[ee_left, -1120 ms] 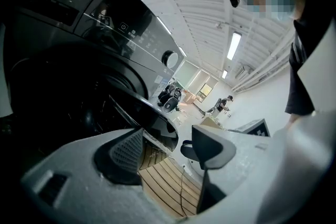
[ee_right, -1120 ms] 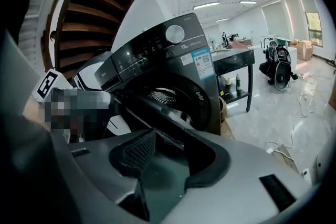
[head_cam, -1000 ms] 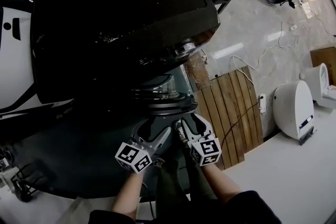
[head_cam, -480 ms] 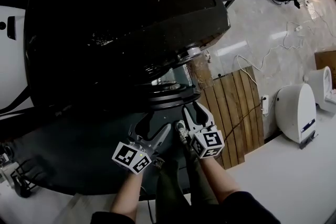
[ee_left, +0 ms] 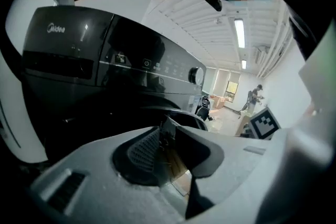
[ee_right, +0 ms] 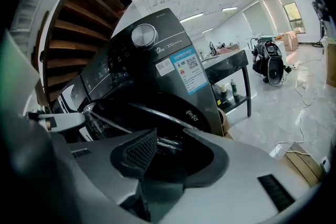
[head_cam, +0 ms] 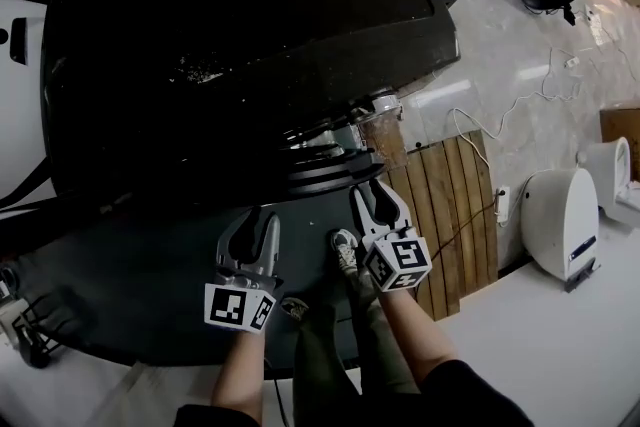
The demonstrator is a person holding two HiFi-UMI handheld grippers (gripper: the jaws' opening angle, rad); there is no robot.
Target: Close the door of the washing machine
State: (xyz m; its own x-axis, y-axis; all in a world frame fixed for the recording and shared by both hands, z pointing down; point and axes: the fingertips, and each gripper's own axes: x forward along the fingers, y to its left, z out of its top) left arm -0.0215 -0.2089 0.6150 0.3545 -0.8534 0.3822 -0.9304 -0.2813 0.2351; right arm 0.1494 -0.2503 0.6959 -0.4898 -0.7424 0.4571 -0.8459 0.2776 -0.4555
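Observation:
The black washing machine (head_cam: 230,45) fills the upper head view, and its control panel (ee_left: 79,55) shows in the left gripper view. Its round door (head_cam: 325,170) lies close against the front, and I cannot tell whether it is latched. In the right gripper view the door's dark glass and ring (ee_right: 157,113) sit just past the jaws. My left gripper (head_cam: 250,225) hangs below the front, left of the door, its jaws closing to a narrow gap with nothing between them. My right gripper (head_cam: 380,198) points at the door's right edge, its jaws closing slightly, still wide and holding nothing.
A wooden board (head_cam: 445,215) lies on the floor right of the machine, with a white appliance (head_cam: 560,210) and cables (head_cam: 500,115) beyond. A black table (ee_right: 231,68) with bottles stands beside the machine. The person's shoes (head_cam: 345,250) are between the grippers.
The door has swung in flatter against the machine front. My left gripper moved left and its jaws narrowed a lot. The right gripper shifted a little toward the door's right edge.

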